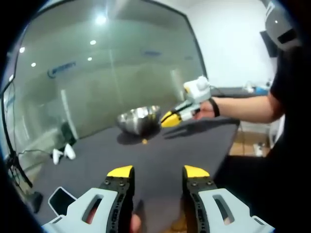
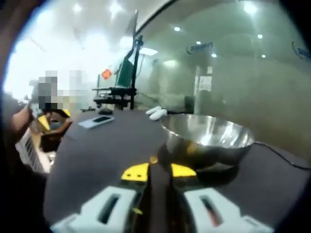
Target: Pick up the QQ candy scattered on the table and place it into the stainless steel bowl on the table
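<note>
Left claw [image 1: 158, 174]: jaws wide apart, holding nothing.
Right claw [image 2: 158, 172]: jaws nearly together, nothing seen between them.
Candy [image 1: 144, 141]: on the dark desk [image 1: 194, 145], just beside the bowl [image 1: 139, 120].
</note>
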Demonstrator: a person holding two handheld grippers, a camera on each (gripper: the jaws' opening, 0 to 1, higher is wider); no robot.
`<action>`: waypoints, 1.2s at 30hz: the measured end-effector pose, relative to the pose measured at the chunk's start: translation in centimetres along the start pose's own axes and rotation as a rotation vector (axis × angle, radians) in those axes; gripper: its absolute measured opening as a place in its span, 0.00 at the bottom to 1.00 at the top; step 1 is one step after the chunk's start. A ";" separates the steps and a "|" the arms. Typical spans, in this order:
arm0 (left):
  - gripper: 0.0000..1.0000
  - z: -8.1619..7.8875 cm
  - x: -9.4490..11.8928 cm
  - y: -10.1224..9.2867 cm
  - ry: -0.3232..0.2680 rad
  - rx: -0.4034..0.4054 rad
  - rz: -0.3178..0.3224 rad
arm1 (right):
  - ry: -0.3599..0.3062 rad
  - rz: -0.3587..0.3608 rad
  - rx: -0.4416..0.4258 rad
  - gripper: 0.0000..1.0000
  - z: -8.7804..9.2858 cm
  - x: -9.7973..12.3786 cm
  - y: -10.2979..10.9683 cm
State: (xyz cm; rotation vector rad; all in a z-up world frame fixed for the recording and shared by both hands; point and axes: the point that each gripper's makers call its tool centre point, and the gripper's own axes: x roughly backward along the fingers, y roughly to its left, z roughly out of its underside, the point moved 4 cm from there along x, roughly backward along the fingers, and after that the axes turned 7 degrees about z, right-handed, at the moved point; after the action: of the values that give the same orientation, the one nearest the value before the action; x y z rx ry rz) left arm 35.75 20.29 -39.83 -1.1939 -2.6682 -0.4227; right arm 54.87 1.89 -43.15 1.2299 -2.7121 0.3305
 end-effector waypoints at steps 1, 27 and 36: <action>0.41 0.0 0.0 0.0 0.001 -0.001 -0.001 | 0.005 -0.007 0.002 0.16 0.1 -0.4 0.2; 0.41 0.6 0.9 0.3 -0.014 0.020 -0.017 | 0.111 0.005 -0.034 0.16 1.7 -6.8 2.7; 0.41 0.9 1.3 0.6 -0.006 0.028 -0.031 | 0.104 -0.010 -0.021 0.14 1.5 -7.3 2.8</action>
State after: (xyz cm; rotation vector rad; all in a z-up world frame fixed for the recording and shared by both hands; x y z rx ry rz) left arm 35.33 21.86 -40.26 -1.1492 -2.6917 -0.3851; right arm 57.48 8.61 -46.61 1.1859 -2.6141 0.3543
